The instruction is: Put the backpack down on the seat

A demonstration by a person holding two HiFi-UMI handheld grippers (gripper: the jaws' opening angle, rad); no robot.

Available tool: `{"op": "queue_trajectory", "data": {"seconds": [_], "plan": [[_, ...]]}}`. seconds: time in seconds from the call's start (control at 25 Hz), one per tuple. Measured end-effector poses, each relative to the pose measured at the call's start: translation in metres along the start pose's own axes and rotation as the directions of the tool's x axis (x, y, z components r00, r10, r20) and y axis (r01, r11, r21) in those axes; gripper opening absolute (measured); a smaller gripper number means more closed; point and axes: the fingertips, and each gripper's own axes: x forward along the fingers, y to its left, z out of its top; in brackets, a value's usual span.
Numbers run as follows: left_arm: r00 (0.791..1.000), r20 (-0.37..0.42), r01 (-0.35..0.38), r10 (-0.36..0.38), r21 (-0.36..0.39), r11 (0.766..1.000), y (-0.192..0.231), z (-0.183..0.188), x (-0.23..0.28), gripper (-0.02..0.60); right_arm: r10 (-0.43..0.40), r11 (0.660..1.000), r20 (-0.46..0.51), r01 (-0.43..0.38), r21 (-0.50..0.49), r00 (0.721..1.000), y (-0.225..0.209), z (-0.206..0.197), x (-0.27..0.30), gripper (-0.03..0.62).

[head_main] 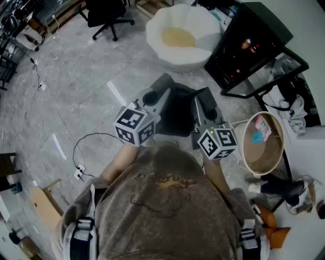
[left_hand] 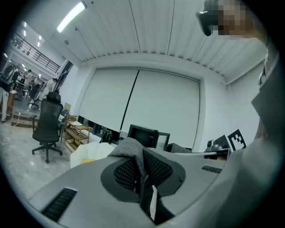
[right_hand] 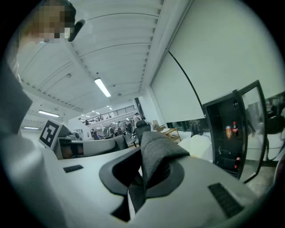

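Backpack (head_main: pixel 177 111) held up, seat (head_main: pixel 158 26) straight ahead
Left gripper (left_hand: pixel 141 176) and right gripper (right_hand: pixel 142 176) each clench a grey strap (left_hand: pixel 129 149); the dark backpack hangs between them, with the white seat well beyond it, about equally far from both hands

Grey marbled floor (head_main: pixel 76 76) crossed by a black cable (head_main: pixel 74 150); black office chair (head_main: pixel 106 12) at rear; black glass-fronted cabinet (head_main: pixel 249 45); round wooden side table (head_main: pixel 264 155); white roller blinds (left_hand: pixel 142 102); lit strip light (left_hand: pixel 71 17) on ribbed ceiling.
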Motion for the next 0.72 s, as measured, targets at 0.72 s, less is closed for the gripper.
{"op": "queue_trajectory", "data": {"seconds": [0.72], "plan": [[0.998, 0.053, -0.025, 0.027, -0.034, 0.999, 0.024, 0.024, 0.049, 0.031, 0.092, 0.996, 0.003, -0.091, -0.013, 0.996, -0.040, 0.031, 0.043, 0.031]]}}
